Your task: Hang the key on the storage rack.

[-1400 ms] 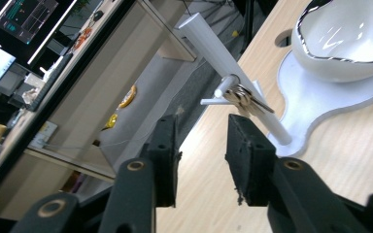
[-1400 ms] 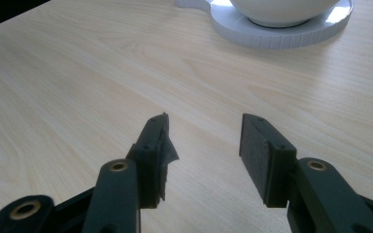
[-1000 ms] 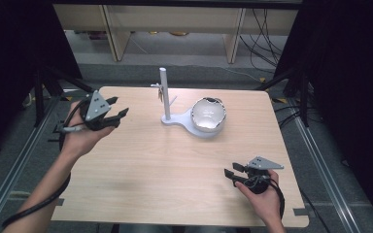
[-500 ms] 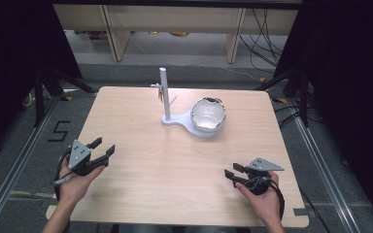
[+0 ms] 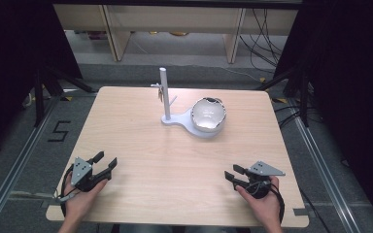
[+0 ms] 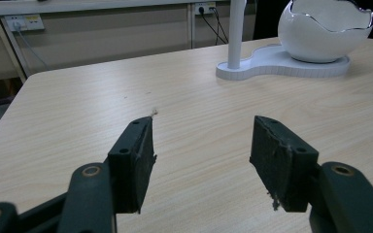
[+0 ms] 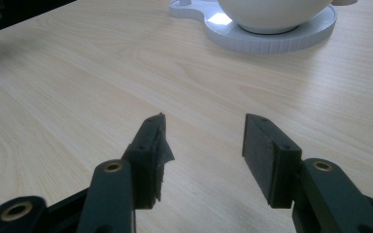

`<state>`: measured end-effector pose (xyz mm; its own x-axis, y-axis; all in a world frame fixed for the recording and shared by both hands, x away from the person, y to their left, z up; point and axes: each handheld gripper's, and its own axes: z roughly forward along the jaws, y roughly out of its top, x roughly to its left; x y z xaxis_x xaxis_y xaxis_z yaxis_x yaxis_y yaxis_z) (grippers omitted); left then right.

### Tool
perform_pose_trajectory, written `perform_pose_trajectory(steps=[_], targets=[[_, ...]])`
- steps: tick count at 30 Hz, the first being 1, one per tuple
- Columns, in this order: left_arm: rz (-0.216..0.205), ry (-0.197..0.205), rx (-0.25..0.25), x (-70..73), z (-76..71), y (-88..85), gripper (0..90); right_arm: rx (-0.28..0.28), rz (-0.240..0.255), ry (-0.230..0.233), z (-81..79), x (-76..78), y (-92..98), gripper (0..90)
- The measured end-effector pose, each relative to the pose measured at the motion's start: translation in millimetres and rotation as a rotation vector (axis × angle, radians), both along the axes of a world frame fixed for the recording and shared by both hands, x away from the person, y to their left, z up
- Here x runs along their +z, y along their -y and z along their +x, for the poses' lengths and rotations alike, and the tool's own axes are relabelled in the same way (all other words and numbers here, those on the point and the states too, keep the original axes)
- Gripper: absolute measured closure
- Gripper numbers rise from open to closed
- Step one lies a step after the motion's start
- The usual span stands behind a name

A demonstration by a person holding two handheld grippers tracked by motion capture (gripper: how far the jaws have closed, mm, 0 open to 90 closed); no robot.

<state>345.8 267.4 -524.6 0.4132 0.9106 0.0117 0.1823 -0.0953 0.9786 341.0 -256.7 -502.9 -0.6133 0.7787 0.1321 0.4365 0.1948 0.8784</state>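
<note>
Left gripper [image 5: 106,164] dropped to smooth wood table [image 5: 175,160], jaws opening, empty.

Left hand-held gripper [image 5: 106,163] lowered to table [image 5: 175,155], jaws widening.

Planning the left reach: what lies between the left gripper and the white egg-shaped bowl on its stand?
Only bare light wooden tabletop between left gripper and white egg-shaped bowl, per the high view.

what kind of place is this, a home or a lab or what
Most likely a lab or recording room: a bare wooden table fenced by black curtains, loose cables on the floor, and a taped number 5 beside floor rails.
</note>
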Motion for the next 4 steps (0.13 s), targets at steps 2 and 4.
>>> perform_pose_trajectory(steps=[2, 4], targets=[[0.0, 0.01, -0.008, -0.4, 0.5, 1.0, 40.9, 0.002, 0.002, 0.001, 0.1, -0.3, -0.3, 51.6], [0.006, 0.004, -0.004, 0.0, 0.1, 1.3, 41.1, -0.001, -0.003, 0.005, 0.8, -1.1, -0.1, 51.5]])
